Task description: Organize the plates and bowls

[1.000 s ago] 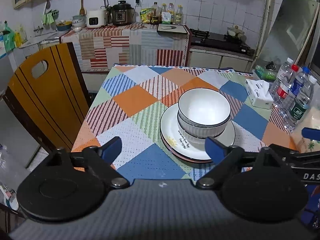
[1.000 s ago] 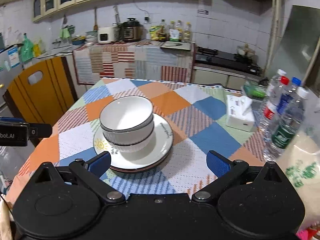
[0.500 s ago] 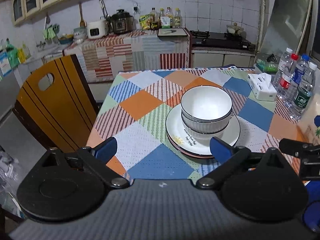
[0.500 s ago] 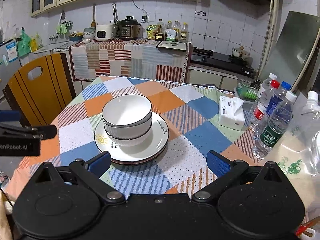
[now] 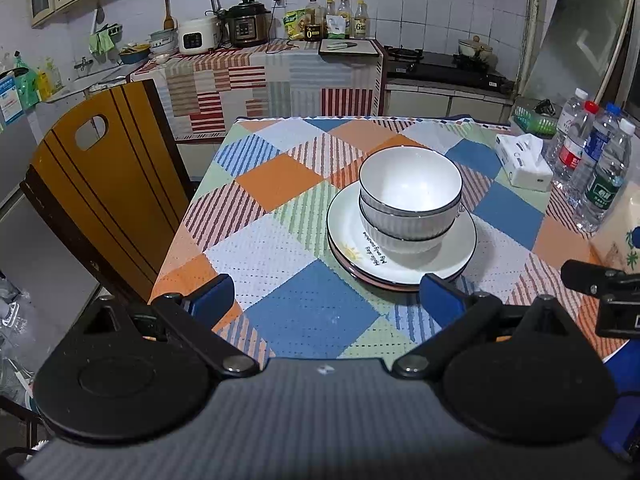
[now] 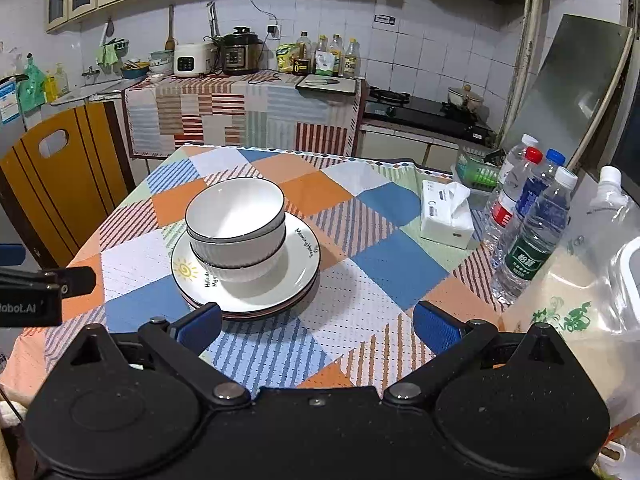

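Note:
Two white bowls (image 5: pixel 410 200) are nested and stand on a stack of white plates (image 5: pixel 348 236) on the checked tablecloth. The same bowls (image 6: pixel 236 232) and plates (image 6: pixel 296 276) show in the right wrist view. My left gripper (image 5: pixel 326 300) is open and empty, held back above the table's near edge, left of the stack. My right gripper (image 6: pixel 316 326) is open and empty, also near the front edge, just right of the stack. Each gripper's body shows at the edge of the other's view.
A wooden chair (image 5: pixel 100 184) stands at the table's left side. A tissue box (image 6: pixel 446 216), three water bottles (image 6: pixel 532 224) and a plastic bag (image 6: pixel 580 304) sit along the right side. A kitchen counter (image 5: pixel 272 72) with appliances lies beyond the table.
Both grippers have drawn back and up from the stack, so the dishes look smaller and farther. The bowls and plates have not moved. Both jaws stay open.

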`<state>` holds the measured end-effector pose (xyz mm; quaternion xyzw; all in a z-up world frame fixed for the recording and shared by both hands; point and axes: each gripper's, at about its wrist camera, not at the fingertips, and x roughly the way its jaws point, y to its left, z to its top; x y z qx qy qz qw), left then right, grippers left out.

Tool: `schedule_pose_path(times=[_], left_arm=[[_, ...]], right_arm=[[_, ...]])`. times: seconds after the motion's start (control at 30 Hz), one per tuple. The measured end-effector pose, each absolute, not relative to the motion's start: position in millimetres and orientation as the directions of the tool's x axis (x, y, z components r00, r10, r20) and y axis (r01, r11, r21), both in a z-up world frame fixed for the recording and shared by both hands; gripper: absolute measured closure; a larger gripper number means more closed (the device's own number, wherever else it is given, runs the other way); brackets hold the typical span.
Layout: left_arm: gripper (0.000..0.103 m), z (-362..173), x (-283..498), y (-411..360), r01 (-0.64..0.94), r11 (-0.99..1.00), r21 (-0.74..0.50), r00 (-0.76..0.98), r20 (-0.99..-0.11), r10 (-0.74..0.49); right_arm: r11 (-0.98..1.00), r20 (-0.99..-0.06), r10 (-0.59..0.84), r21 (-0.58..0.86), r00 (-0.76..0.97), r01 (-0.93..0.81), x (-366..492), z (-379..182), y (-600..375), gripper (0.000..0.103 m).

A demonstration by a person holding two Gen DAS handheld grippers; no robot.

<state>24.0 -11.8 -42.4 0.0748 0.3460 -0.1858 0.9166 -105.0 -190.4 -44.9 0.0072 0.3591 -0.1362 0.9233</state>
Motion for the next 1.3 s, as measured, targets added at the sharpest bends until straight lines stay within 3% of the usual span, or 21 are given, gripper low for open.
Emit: schedule_pose_path(times=[0.63, 1.3], left_arm=[[0.002, -41, 14, -17, 0.402, 0.914, 0.056, 0.703, -0.659, -0.268], [0.002, -41, 13, -15, 0.406, 0.913, 0.026, 0.691, -0.663, -0.289]], right_arm=[[0.967, -0.700, -0.236, -0.101, 0.674, 0.233, -114, -46, -184, 0.000], [0.965, -0.702, -0.246, -0.112, 0.669, 0.237, -114, -46, -187, 0.000]])
